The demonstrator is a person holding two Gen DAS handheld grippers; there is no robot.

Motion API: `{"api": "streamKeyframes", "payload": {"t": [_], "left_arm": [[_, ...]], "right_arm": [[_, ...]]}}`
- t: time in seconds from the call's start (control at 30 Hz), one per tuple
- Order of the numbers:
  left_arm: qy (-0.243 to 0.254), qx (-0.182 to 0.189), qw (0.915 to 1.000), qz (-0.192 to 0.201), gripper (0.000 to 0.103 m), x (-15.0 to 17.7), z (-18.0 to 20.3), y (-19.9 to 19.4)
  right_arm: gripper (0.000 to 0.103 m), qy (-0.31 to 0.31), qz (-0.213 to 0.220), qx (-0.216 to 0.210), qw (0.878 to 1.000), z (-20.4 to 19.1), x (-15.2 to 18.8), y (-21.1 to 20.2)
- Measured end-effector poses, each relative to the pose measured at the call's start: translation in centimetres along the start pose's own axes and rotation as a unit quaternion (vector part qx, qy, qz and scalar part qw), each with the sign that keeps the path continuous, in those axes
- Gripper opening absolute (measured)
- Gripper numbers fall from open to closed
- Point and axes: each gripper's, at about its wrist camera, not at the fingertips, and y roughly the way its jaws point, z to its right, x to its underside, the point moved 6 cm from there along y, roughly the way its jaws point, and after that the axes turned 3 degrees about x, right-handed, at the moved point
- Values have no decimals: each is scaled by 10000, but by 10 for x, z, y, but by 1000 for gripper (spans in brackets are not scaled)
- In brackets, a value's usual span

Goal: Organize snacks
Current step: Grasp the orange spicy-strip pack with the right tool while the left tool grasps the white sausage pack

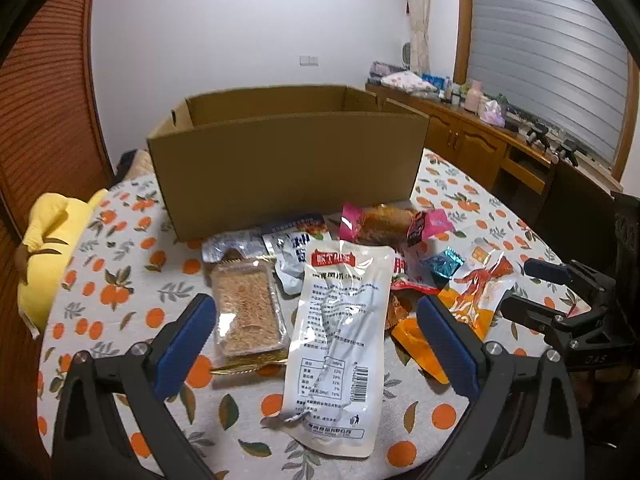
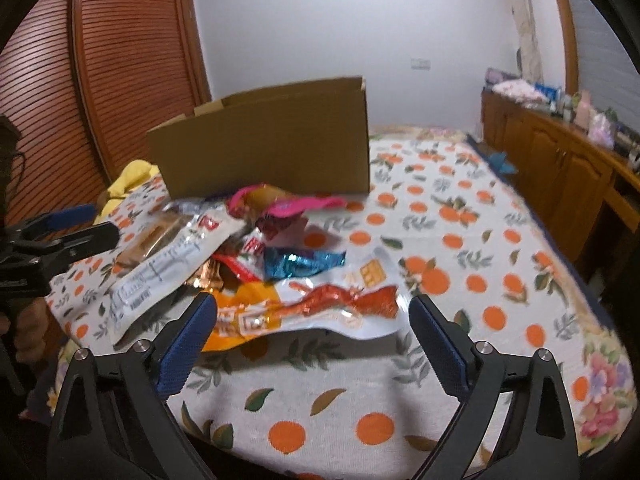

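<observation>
Both of your grippers are released and hold nothing: the left gripper (image 1: pixel 316 332) hangs with its jaws spread on either side of the white pouch (image 1: pixel 340 336) at the centre of the left wrist view, and the right gripper (image 2: pixel 312 336) has its jaws spread around the orange-and-clear pouch (image 2: pixel 316 308) at lower centre of the right wrist view. The snacks lie in an overlapping pile on the orange-print cloth (image 2: pixel 460 272), in front of the open cardboard box (image 1: pixel 288 168) in the upper middle of the frame. Expect trouble from that overlap. The white pouch rests partly over the clear tray of crackers (image 1: pixel 248 312) and the red wrappers beside it, so a low pinch is likely to catch two packets at once or drag a neighbour off the pile. The glossy film is likely slippery and flat; a shallow grip on one edge could let the pouch slide out on the way over the tall near wall of the box. The cloth may bunch into the jaws if you press down. The grippers sit close together, so simultaneous reaches risk a collision.
</observation>
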Motion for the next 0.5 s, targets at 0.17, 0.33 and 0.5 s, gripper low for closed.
{"api": "streamKeyframes", "payload": {"t": [0.17, 0.33, 0.5], "left_arm": [[-32, 47, 9999, -143, 100, 1, -3, 10], [-4, 30, 9997, -235, 100, 3, -4, 18], [-14, -4, 9996, -278, 100, 6, -5, 22]], "right_arm": [[92, 177, -244, -293, 9991, -1, 6, 10], [87, 282, -395, -479, 9977, -6, 9, 14], [84, 385, -542, -570, 9962, -8, 12, 21]]}}
